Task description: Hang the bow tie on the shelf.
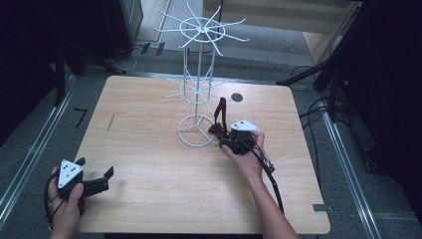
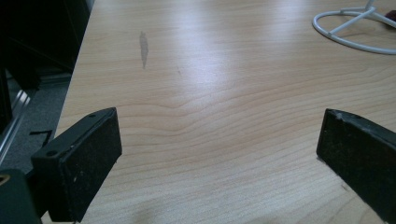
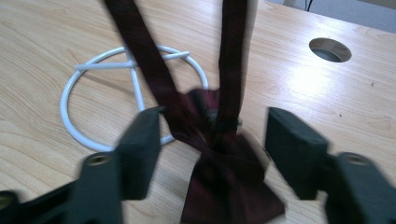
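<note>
Dark maroon bow tie (image 3: 224, 186) with its neck strap (image 3: 149, 70) hangs from the white wire display stand (image 1: 198, 74), the bow low by the stand's ring base (image 3: 70, 121), just right of it on the worktop (image 1: 149, 164). From the right gripper view the strap runs upward in two bands out of frame; which hook carries it I cannot tell.

Right gripper (image 1: 225, 139): fingers (image 3: 140, 149) apart, one on each side of the bow's knot, not pressing on it. Picture is blurred. Left gripper (image 1: 94, 180): fingers (image 2: 88, 158) apart, nothing between them, over bare wood at the near left corner.

Handling, as a judgement: fabric, light and limp, will drape and swing on its strap; not fragile, little slip on the cloth. Best hold is the bunched knot at the bow's centre, the firmest part; the strap alone would let the bow dangle.

Containers: none on the worktop. A round hole (image 1: 237, 97) sits in the wood at far right of the stand.
</note>
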A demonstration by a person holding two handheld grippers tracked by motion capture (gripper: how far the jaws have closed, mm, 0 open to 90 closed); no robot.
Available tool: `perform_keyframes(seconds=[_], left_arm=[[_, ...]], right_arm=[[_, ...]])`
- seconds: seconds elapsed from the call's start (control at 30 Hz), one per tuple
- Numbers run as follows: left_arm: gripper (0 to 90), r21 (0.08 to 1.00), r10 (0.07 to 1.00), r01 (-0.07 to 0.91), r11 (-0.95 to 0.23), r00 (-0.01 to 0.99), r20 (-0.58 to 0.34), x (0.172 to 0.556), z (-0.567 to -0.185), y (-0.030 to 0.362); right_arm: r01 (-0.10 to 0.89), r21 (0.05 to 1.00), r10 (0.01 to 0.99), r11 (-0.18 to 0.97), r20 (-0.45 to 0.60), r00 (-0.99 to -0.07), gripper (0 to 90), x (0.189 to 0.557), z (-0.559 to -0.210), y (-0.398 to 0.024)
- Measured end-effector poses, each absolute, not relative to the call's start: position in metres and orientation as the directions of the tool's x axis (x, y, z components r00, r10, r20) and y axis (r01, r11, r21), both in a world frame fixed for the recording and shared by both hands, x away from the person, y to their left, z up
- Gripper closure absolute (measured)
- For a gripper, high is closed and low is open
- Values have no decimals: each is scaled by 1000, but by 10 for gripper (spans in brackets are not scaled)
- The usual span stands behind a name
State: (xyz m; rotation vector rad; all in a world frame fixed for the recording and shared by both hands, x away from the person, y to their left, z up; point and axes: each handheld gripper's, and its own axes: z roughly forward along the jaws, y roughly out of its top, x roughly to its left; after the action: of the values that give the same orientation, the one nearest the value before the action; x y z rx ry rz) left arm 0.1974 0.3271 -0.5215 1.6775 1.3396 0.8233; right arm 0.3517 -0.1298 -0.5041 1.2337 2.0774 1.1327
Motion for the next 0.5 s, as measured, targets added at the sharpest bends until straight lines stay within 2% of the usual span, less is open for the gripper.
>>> perform_keyframes(seconds=[0.03,0.07,0.17,0.5], left_arm=[[5,893,975,440,-100,221,0,197,-522,327],[5,893,975,439,-99,221,0,197,-522,327],[5,894,975,438,-98,220,-1,197,-522,327],[5,894,976,437,-98,217,1,197,-521,327]], right_arm=[[489,833,874,260,12,-486,290,352,-504,-129],[489,833,874,260,12,-486,290,352,-504,-129],[494,829,874,261,15,-486,207,350,-503,-130],[487,842,878,233,33,-477,186,342,-494,-148]])
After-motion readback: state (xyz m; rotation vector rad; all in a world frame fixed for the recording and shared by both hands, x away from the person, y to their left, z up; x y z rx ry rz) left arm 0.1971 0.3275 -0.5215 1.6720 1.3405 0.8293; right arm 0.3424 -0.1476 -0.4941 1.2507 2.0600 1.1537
